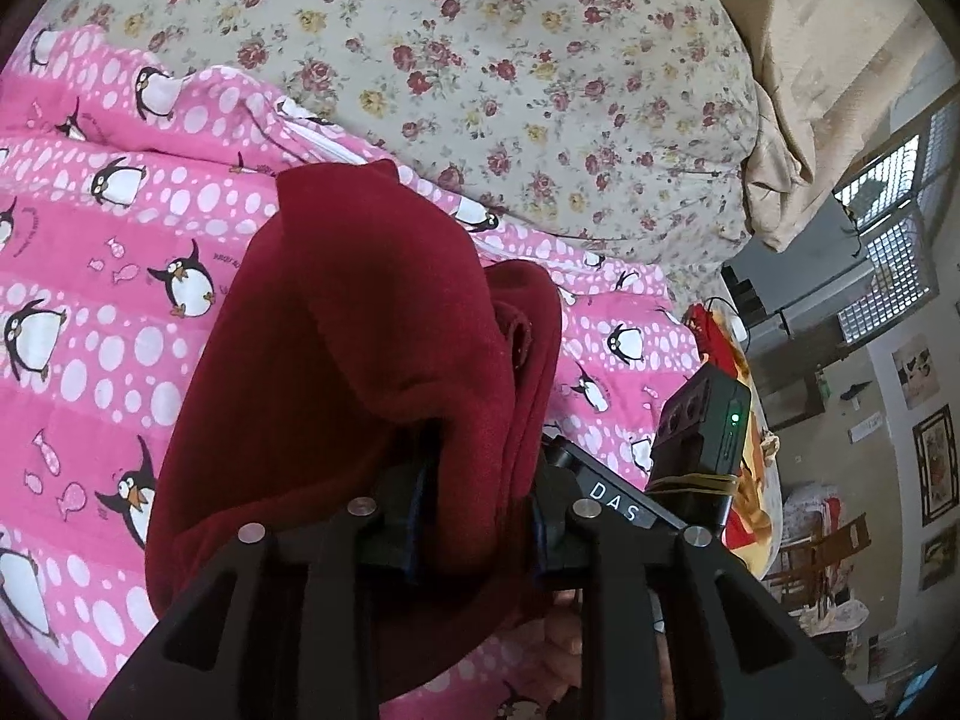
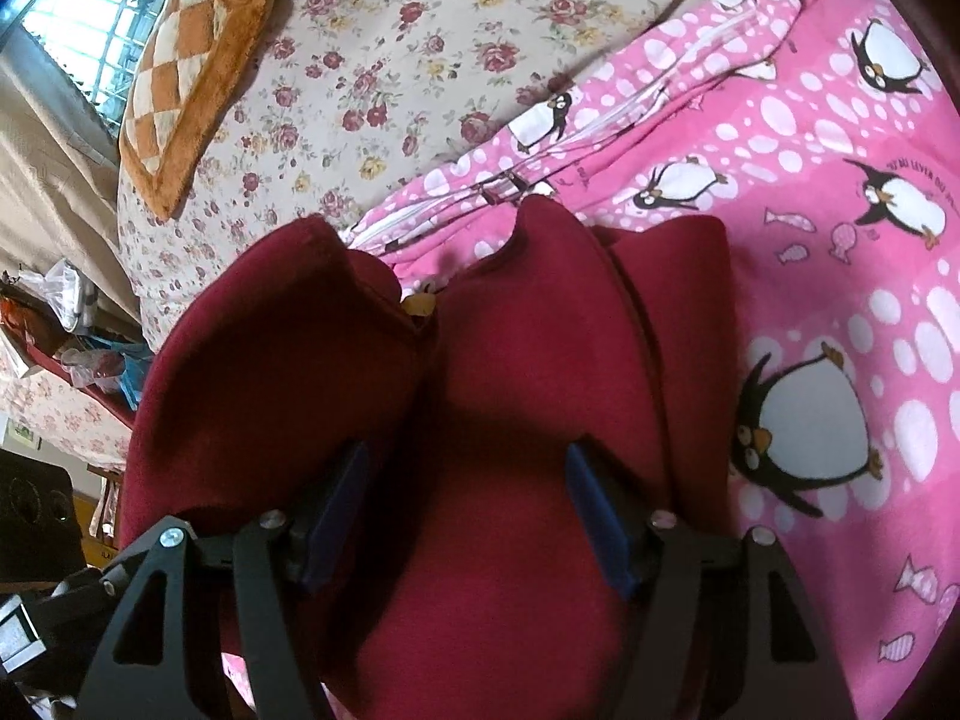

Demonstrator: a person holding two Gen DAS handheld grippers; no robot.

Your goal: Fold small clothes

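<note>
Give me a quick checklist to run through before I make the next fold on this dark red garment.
1. Left tongs gripping the dark red garment: ok, cloth is bunched between the fingers.
2. Right tongs gripping the garment: cannot tell; the blue pads stand wide apart with cloth between them.
3. Garment smooth: not ok, it is bunched in loose folds in both views.
4. Landing surface: ok, the pink penguin blanket lies beneath.
5. Clutter nearby: ok, the orange checkered cushion lies apart on the floral sheet.
</note>
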